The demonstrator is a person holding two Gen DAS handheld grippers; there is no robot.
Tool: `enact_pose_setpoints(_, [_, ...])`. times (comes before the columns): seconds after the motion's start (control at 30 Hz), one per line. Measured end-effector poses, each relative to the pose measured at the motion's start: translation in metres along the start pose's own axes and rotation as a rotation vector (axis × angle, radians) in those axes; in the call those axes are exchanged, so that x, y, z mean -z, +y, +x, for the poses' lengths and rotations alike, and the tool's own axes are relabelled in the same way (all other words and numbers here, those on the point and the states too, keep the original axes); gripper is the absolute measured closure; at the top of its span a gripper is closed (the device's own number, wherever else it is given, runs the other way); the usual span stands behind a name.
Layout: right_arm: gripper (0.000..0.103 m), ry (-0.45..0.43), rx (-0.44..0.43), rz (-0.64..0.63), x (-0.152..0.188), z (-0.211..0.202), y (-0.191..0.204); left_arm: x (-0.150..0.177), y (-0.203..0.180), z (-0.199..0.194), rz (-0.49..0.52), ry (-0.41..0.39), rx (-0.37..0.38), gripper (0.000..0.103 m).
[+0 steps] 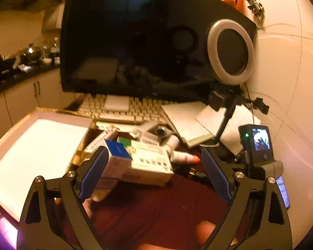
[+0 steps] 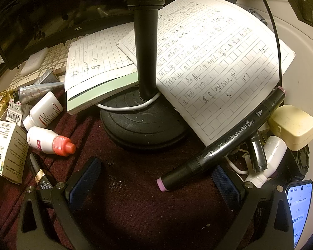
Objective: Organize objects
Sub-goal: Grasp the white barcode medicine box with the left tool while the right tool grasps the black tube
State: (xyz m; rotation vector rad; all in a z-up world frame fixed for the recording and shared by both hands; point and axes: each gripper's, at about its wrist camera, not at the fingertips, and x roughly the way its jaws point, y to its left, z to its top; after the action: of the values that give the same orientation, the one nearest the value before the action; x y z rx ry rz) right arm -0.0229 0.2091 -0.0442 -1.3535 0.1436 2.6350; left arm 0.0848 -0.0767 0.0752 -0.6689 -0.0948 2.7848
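Maroon cloth covers the worktop (image 2: 135, 198) — left gripper (image 1: 154, 175) spread wide around a medicine box (image 1: 148, 162), right gripper (image 2: 154, 179) agape near a black marker (image 2: 221, 143).

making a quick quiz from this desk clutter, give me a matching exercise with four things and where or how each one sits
Things:
1. art marker
2. small white bottle
3. notebook
4. phone

Descriptions:
A. lit screen, at the right edge
B. lying on its side, orange-red cap
C. leaning against the lamp pole, one corner on the round base
D. black body, pink end caps, lying slantwise

Pairs: 1-D, 2-B, 3-C, 4-A
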Motion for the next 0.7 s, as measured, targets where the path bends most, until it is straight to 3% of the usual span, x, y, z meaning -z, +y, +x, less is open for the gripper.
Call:
enact_pose_setpoints(0.07, [0.0,0.0,0.0,0.0,0.0,0.0,0.0,-0.004,0.001,-0.002,0.063,-0.037,-0.084,0.012])
enact_pose_setpoints(0.13, [0.0,0.0,0.0,0.0,0.0,0.0,0.0,-0.005,0.005,-0.003,0.114,-0.032,-0.104,0.012])
enact_pose_setpoints(0.3, [0.0,0.0,0.0,0.0,0.0,0.0,0.0,0.011,0.035,0.025,0.126,0.173,-0.156,0.012])
enact_pose_setpoints(0.43, [0.0,0.0,0.0,0.0,0.0,0.0,0.0,0.027,0.042,0.041,0.103,0.262,-0.123,0.012])
enact_pose_setpoints(0.57, [0.0,0.0,0.0,0.0,0.0,0.0,0.0,0.027,0.042,0.045,0.129,0.244,-0.139,0.012])
enact_pose_setpoints(0.7, [0.0,0.0,0.0,0.0,0.0,0.0,0.0,0.019,0.05,0.063,0.065,0.232,-0.136,0.012])
